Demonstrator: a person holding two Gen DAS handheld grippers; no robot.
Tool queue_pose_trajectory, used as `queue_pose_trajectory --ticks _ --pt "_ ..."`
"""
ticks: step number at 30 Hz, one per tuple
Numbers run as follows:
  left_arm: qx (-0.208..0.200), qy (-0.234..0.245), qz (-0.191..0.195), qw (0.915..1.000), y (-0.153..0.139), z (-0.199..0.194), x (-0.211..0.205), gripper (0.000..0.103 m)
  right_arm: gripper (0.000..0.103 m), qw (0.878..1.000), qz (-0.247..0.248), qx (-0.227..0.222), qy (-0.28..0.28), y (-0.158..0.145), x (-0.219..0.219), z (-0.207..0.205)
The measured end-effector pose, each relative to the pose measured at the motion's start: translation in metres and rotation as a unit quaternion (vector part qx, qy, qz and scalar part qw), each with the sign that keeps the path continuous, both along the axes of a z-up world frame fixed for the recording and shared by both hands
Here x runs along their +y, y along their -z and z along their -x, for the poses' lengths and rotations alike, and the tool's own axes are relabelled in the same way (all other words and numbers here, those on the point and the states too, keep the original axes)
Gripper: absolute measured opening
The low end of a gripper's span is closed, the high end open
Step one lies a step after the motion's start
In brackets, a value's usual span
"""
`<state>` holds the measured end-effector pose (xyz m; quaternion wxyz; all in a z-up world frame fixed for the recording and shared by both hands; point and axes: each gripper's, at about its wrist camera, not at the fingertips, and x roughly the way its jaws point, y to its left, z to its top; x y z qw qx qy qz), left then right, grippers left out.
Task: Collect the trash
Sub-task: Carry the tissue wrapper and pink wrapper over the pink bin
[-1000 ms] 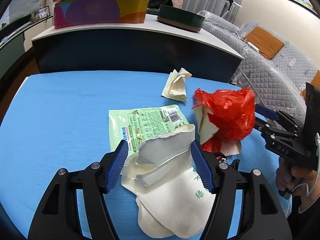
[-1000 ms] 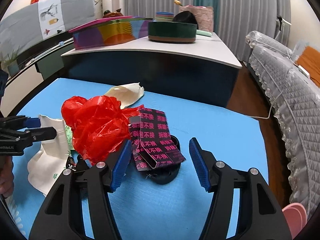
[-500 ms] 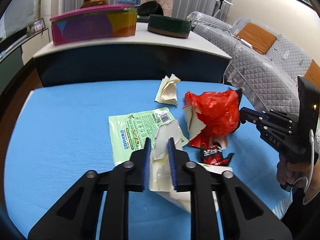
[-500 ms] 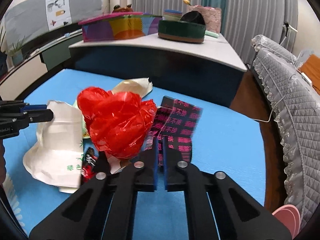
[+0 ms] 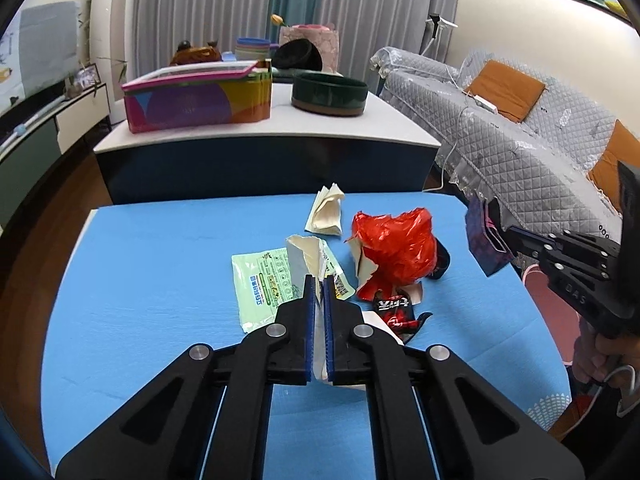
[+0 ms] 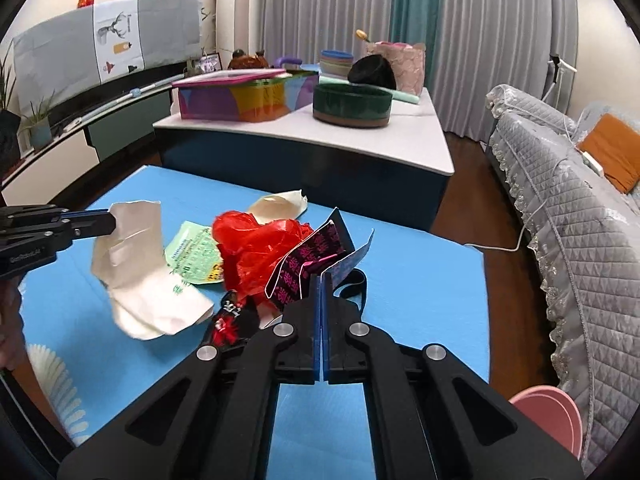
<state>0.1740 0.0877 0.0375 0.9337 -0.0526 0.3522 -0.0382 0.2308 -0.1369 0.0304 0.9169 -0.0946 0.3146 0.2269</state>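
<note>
Both tongs have closed since a second ago: your left tongs (image 5: 319, 280) clamp the white bag (image 6: 132, 240), your right tongs (image 6: 321, 280) the patterned wrapper (image 6: 308, 258), both lifted off the blue counter (image 5: 160, 248). Carry them to disposal.

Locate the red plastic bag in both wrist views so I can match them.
Left wrist: red plastic bag right of centre on the blue table, ahead and right of the left gripper.
Right wrist: red plastic bag centre-left, just left of the right gripper.
Shared landmark: dark green round tray on the white counter behind.
</note>
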Motion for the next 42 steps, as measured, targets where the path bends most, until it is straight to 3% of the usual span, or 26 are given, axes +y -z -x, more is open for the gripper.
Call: queue_pose_trajectory --ticks 17,29,42 --pt "-0.049 0.020 -0.015 0.9985 -0.024 0.015 -0.047 0.003 0.000 0.998 -0.028 -0.009 0.060 -0.031 -0.056 0.045" --pt "-0.078 0.066 -0.013 0.9947 -0.028 0.012 -0.104 0.003 0.000 0.993 -0.027 -0.012 0.113 -0.033 -0.099 0.054" --pt "-0.077 0.121 0.001 0.9897 -0.019 -0.002 -0.166 0.003 0.000 0.980 -0.031 -0.008 0.196 -0.026 -0.161 0.058"
